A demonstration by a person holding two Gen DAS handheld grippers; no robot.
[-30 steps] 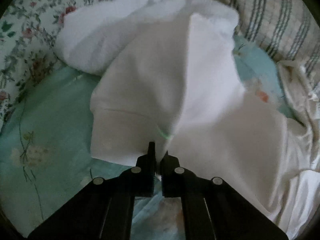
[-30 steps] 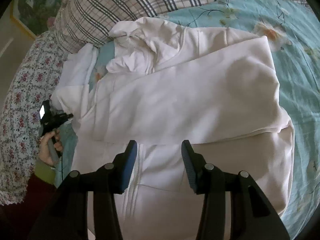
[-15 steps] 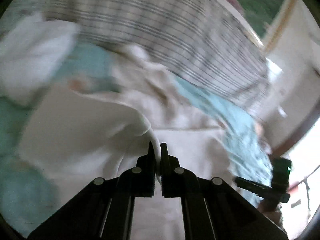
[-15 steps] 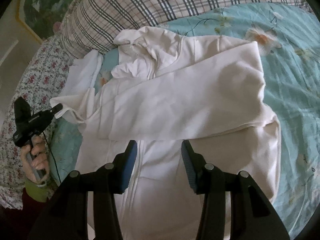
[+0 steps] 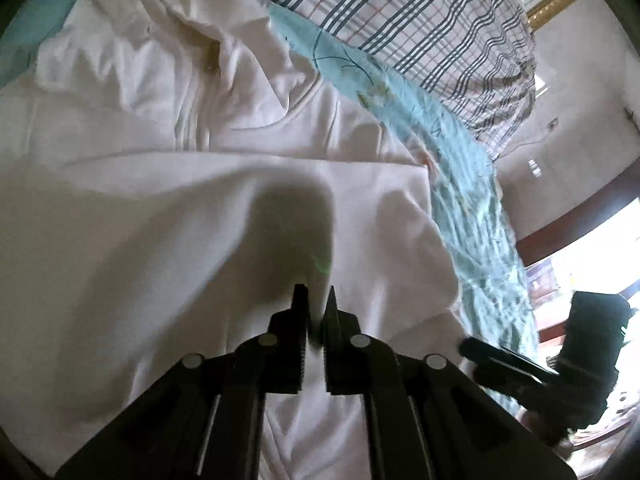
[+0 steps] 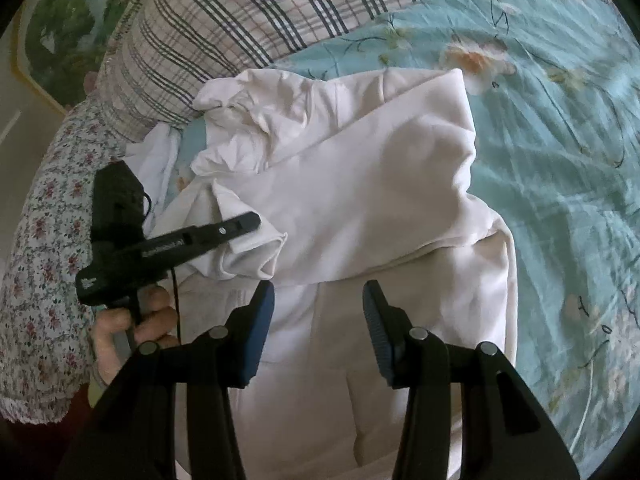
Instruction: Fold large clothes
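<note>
A large pale pink zip-up jacket (image 6: 360, 208) lies on the bed, one sleeve folded across its body. My left gripper (image 5: 315, 300) is shut on the cuff end of the other sleeve (image 5: 224, 248) and holds it over the jacket's middle; it also shows in the right wrist view (image 6: 256, 222), pinching that sleeve end (image 6: 248, 256). My right gripper (image 6: 319, 292) is open and empty, hovering above the lower front of the jacket. It shows in the left wrist view (image 5: 468, 346) at the right edge.
The jacket lies on a teal floral bedsheet (image 6: 560, 160). A plaid pillow (image 6: 280, 12) lies behind the collar, a floral cushion (image 6: 44, 240) to the left. A white cloth (image 6: 156, 160) lies by the jacket's left shoulder. A wall and window (image 5: 580, 240) are to the right.
My left gripper has carried the sleeve end from the bed's left side to the right, over the jacket's body. The right gripper has stayed open, hovering nearly still.
</note>
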